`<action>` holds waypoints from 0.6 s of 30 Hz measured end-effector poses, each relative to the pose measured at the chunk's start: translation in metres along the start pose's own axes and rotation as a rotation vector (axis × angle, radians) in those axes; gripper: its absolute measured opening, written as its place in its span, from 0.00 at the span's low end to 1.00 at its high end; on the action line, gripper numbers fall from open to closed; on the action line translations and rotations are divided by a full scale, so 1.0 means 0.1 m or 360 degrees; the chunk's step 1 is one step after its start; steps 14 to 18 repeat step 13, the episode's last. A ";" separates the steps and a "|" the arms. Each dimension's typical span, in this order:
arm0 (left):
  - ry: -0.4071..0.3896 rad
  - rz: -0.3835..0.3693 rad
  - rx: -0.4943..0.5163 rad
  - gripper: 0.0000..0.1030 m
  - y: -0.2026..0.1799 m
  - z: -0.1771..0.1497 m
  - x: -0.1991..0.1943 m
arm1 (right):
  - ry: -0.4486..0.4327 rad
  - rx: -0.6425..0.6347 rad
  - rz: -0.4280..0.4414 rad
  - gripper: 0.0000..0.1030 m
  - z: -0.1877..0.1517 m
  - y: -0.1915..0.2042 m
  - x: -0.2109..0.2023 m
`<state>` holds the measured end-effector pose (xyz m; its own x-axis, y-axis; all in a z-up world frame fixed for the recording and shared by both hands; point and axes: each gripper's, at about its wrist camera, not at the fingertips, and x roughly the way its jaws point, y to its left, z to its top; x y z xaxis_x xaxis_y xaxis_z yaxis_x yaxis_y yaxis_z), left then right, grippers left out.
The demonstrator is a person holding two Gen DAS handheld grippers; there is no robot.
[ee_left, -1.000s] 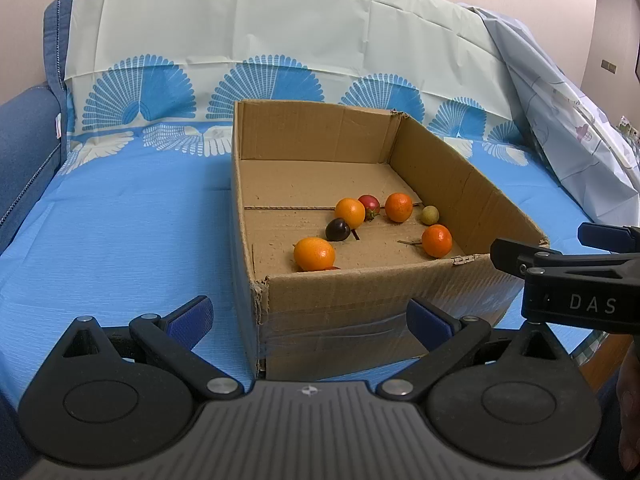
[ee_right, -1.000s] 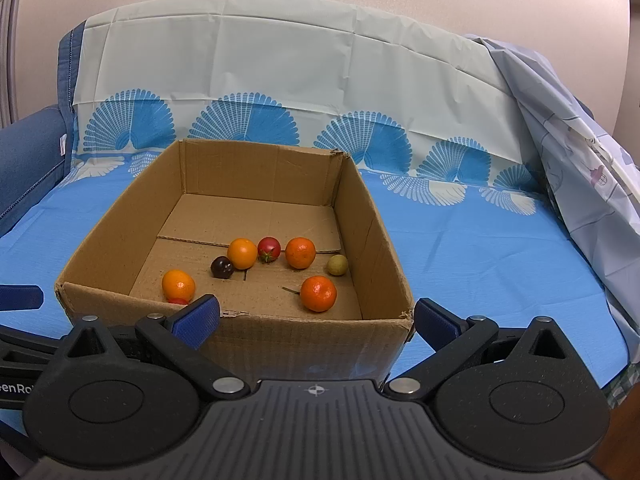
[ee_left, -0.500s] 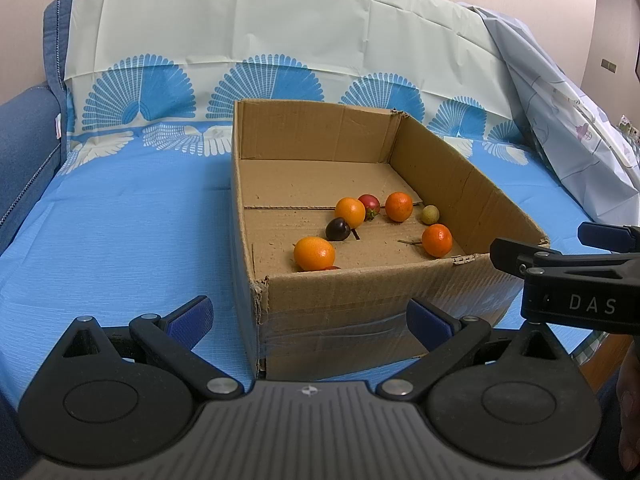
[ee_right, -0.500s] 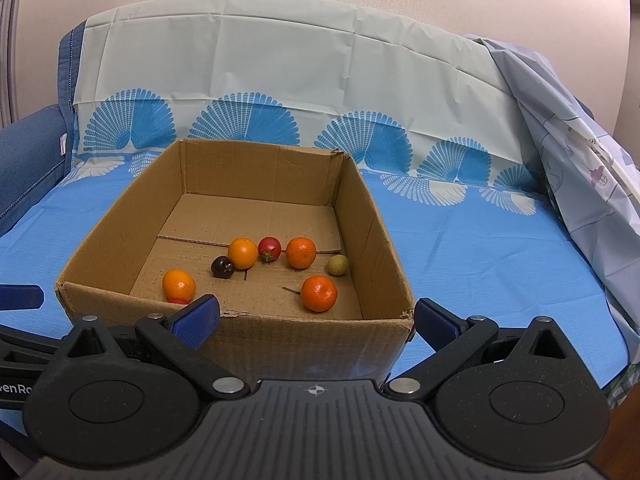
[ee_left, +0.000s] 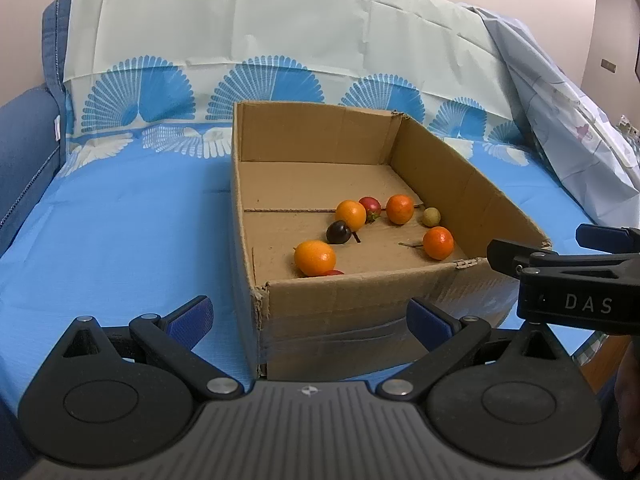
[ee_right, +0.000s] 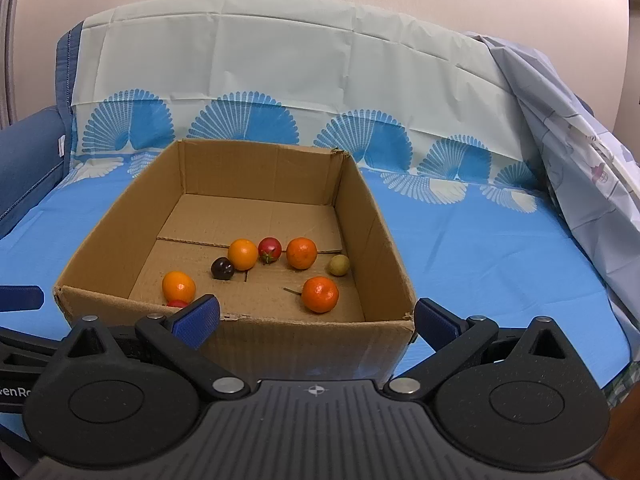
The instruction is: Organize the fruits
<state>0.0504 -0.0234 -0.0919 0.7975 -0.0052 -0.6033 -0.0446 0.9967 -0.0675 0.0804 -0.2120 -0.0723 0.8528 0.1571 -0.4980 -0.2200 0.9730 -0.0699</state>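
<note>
Open brown cardboard box point(ee_right: 372, 216) holding small round fruits point(ee_right: 319, 294); left gripper point(ee_left: 309, 318) and right gripper point(ee_right: 316, 317) both spread wide, empty

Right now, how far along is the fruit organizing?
Eight fruits lie loose in the cardboard box, among them an orange, a dark plum and a tomato; no sorting shows. Nothing is in hand: left gripper and right gripper are open, short of the box. Any grouping remains.
</note>
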 end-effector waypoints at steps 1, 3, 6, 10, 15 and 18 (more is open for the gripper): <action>0.0000 0.0000 -0.0001 1.00 0.00 0.00 0.00 | 0.0000 0.0002 -0.0001 0.99 0.01 0.00 0.01; -0.0002 0.0000 -0.0001 1.00 0.00 0.01 0.01 | -0.0001 0.0008 0.0000 0.99 0.01 -0.02 0.01; -0.0008 -0.0006 0.0006 1.00 -0.01 0.01 0.02 | 0.0002 0.0011 0.0004 0.99 0.01 -0.03 0.02; -0.0034 -0.0010 0.0008 1.00 0.00 0.02 0.03 | -0.0032 0.0031 0.0004 0.99 0.02 -0.06 0.02; -0.0059 -0.0008 0.0013 1.00 0.00 0.04 0.03 | -0.0166 0.0160 -0.0016 0.99 0.10 -0.21 -0.06; -0.0059 -0.0008 0.0013 1.00 0.00 0.04 0.03 | -0.0166 0.0160 -0.0016 0.99 0.10 -0.21 -0.06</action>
